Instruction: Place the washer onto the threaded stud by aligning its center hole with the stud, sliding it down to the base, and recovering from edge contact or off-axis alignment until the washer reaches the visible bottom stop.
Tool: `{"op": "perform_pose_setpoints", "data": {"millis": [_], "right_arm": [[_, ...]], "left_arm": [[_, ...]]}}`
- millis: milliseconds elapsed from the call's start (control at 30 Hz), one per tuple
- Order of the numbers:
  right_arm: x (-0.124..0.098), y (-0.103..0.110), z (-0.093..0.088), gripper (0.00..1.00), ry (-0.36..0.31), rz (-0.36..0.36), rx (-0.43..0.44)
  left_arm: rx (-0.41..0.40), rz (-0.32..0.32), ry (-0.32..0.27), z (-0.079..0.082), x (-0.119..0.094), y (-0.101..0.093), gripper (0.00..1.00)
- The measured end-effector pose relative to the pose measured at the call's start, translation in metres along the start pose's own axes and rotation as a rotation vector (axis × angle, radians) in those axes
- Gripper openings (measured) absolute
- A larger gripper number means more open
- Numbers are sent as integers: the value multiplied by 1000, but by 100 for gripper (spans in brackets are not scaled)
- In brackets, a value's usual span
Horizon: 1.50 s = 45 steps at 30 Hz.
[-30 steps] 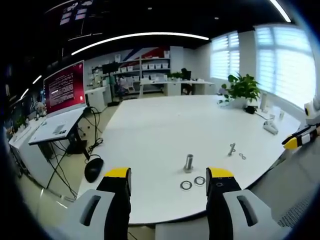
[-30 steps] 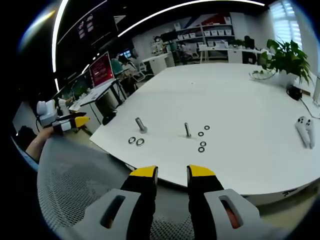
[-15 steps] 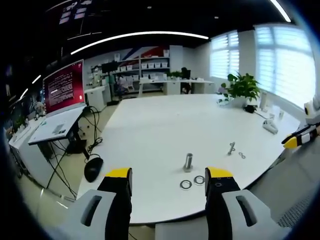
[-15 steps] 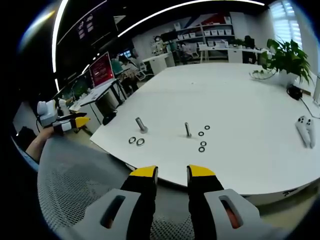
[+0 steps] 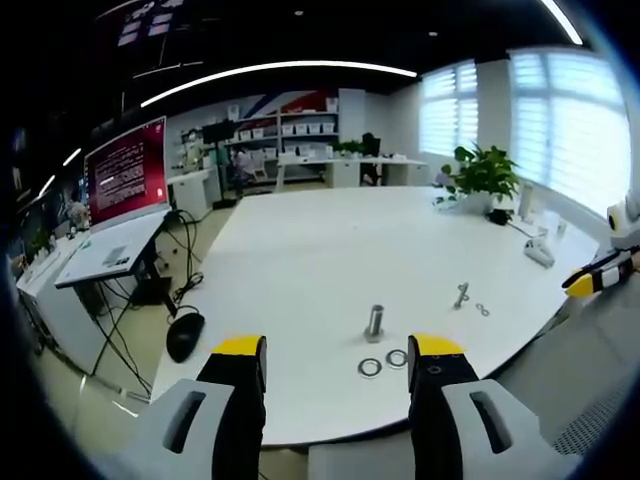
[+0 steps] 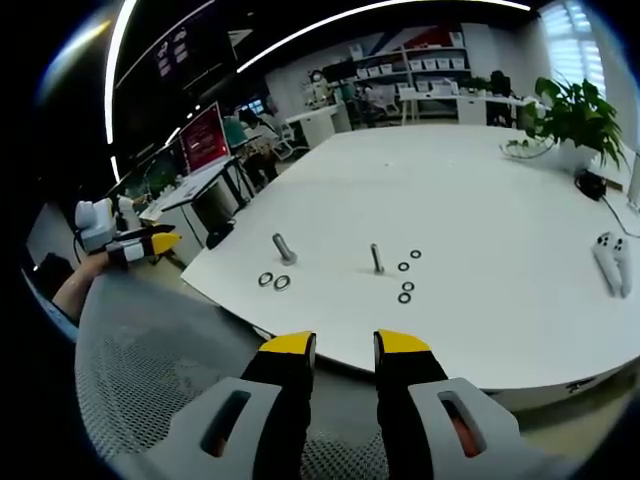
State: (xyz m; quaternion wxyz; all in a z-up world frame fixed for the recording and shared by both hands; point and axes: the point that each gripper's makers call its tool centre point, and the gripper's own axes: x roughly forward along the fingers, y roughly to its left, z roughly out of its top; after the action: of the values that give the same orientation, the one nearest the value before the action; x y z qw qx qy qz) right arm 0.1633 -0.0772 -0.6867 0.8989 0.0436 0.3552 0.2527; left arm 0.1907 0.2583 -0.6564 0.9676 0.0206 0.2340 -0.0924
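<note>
A thick threaded stud (image 5: 375, 322) stands near the white table's (image 5: 320, 250) front edge, with two washers (image 5: 370, 367) lying flat just before it. Further right are a thin stud (image 5: 461, 295) and a washer (image 5: 482, 309). My left gripper (image 5: 338, 350) hovers short of the table edge, jaws wide open and empty. In the right gripper view the thick stud (image 6: 284, 248) leans beside two washers (image 6: 273, 282), and the thin stud (image 6: 377, 258) stands with several washers (image 6: 405, 292) around it. My right gripper (image 6: 345, 345) is open with a narrow gap, holding nothing, off the table.
A red-screened monitor (image 5: 128, 175) sits on a side desk at left, with a dark object (image 5: 186, 335) on the floor. A potted plant (image 6: 572, 120) and a white controller (image 6: 608, 262) are on the table. A grey mesh chair (image 6: 150, 370) lies below the right gripper.
</note>
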Motion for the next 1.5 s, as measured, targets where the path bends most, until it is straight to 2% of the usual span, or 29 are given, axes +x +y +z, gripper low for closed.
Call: {"op": "perform_pose_setpoints", "data": {"millis": [500, 633, 733, 1233, 1500], "right_arm": [[1, 2, -3, 26, 31, 6, -14], [1, 2, -4, 26, 36, 7, -16], [1, 1, -5, 26, 35, 3, -8], [1, 1, -7, 26, 54, 10, -13], [1, 1, -7, 26, 48, 9, -11]], "left_arm": [[12, -7, 20, -2, 2, -1, 55], [12, 8, 2, 0, 0, 2, 55], [13, -3, 28, -4, 1, 0, 55], [23, -26, 61, -8, 3, -5, 54], [11, -23, 41, -5, 2, -4, 53]]}}
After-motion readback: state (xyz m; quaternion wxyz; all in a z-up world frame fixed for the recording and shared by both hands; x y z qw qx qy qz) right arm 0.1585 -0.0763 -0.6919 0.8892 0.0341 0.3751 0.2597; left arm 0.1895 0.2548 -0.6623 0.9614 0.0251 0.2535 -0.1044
